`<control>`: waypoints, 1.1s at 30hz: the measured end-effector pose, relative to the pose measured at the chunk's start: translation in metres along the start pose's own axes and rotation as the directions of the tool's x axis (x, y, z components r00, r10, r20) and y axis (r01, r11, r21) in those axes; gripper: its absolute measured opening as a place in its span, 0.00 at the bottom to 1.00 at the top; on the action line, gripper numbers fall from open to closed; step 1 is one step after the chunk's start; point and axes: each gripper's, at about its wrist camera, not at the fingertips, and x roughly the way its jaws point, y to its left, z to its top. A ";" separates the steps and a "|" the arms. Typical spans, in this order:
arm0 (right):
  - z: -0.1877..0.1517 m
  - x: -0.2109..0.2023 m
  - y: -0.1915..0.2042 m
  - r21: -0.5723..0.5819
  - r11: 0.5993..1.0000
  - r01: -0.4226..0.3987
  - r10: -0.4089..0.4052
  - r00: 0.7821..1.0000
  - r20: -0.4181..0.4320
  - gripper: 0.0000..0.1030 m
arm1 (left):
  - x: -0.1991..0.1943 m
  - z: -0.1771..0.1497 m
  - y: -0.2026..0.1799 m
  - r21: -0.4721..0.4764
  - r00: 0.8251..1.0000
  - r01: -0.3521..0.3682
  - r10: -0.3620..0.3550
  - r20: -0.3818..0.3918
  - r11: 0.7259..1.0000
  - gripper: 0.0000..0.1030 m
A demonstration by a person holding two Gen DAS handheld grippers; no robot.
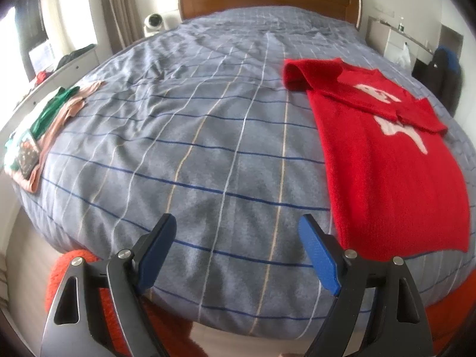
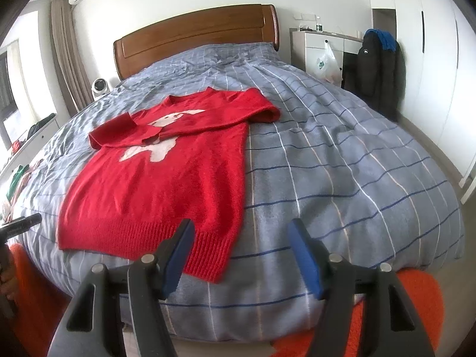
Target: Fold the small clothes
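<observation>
A red sweater point(image 2: 154, 184) with a white figure on its chest lies flat on the blue checked bedspread point(image 2: 342, 178), both sleeves folded across the front. In the left wrist view the sweater point(image 1: 395, 160) sits at the right side of the bed. My left gripper point(image 1: 238, 229) hovers open over the bed's near edge, left of the sweater's hem, holding nothing. My right gripper point(image 2: 239, 235) is open too, just short of the hem's right corner, with nothing between its blue pads. The tip of the left gripper point(image 2: 20, 223) shows at the far left of the right wrist view.
Folded pink and green clothes point(image 1: 44, 125) lie at the bed's left edge. A wooden headboard point(image 2: 193, 38) closes the far end. An orange rug point(image 2: 401, 312) lies on the floor at the foot. A dark jacket point(image 2: 377, 68) hangs by a white cabinet point(image 2: 312, 44) on the right.
</observation>
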 end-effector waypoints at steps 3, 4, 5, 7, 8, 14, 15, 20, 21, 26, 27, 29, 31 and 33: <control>0.000 -0.001 0.002 -0.006 1.000 -0.002 0.002 1.000 0.001 0.63 | 0.000 0.000 0.000 -0.001 1.000 -0.001 0.001 0.000 1.000 0.83; 0.000 -0.001 0.002 -0.009 1.000 -0.002 0.002 1.000 0.001 0.63 | -0.001 0.000 0.000 -0.002 1.000 -0.001 0.001 0.001 1.000 0.83; 0.000 -0.001 0.003 -0.011 1.000 -0.003 0.003 1.000 0.002 0.63 | -0.001 0.000 0.000 -0.001 1.000 -0.001 0.001 0.002 1.000 0.83; 0.001 -0.002 0.004 -0.016 1.000 -0.004 0.004 1.000 0.005 0.63 | -0.001 -0.001 0.001 0.000 1.000 -0.003 0.003 0.004 1.000 0.83; 0.001 -0.002 0.004 -0.018 1.000 -0.005 0.005 1.000 0.006 0.63 | -0.002 -0.001 0.001 0.000 1.000 -0.004 0.004 0.005 1.000 0.83; 0.020 -0.005 0.006 -0.046 0.997 -0.061 0.060 0.998 -0.028 0.63 | -0.007 0.000 0.007 -0.019 1.000 -0.010 0.011 0.026 1.000 0.84; 0.035 -0.004 0.007 -0.075 0.993 -0.094 0.090 0.995 -0.046 0.63 | -0.006 0.000 0.009 -0.026 1.000 -0.012 0.013 0.028 1.000 0.85; 0.126 0.010 0.039 -0.367 0.922 -0.124 0.113 0.992 -0.051 0.66 | -0.001 0.001 0.009 -0.038 1.000 -0.016 0.016 0.011 0.999 0.85; 0.135 0.019 0.050 -0.415 0.899 -0.139 0.122 0.990 -0.067 0.66 | -0.001 0.001 0.008 -0.033 1.000 -0.019 0.020 0.015 0.999 0.85; 0.149 0.119 0.127 -0.631 0.730 -0.263 0.147 0.962 -0.232 0.64 | -0.005 -0.001 0.002 0.005 0.998 -0.055 0.054 0.045 0.998 0.85; 0.147 0.143 0.140 -0.658 0.705 -0.266 0.122 0.959 -0.257 0.63 | -0.004 -0.002 0.002 0.008 0.997 -0.060 0.060 0.044 0.998 0.85; 0.139 0.180 0.156 -0.704 0.665 -0.249 0.067 0.959 -0.275 0.60 | -0.002 -0.004 0.004 0.014 0.997 -0.071 0.070 0.036 0.997 0.85; 0.138 0.216 0.161 -0.695 0.678 -0.238 0.038 0.956 -0.291 0.48 | 0.001 -0.004 0.006 0.016 0.997 -0.076 0.076 0.023 0.997 0.85; 0.151 0.236 0.147 -0.606 0.761 -0.231 0.052 0.953 -0.299 0.06 | 0.004 -0.003 0.009 0.004 0.997 -0.078 0.078 0.010 0.997 0.85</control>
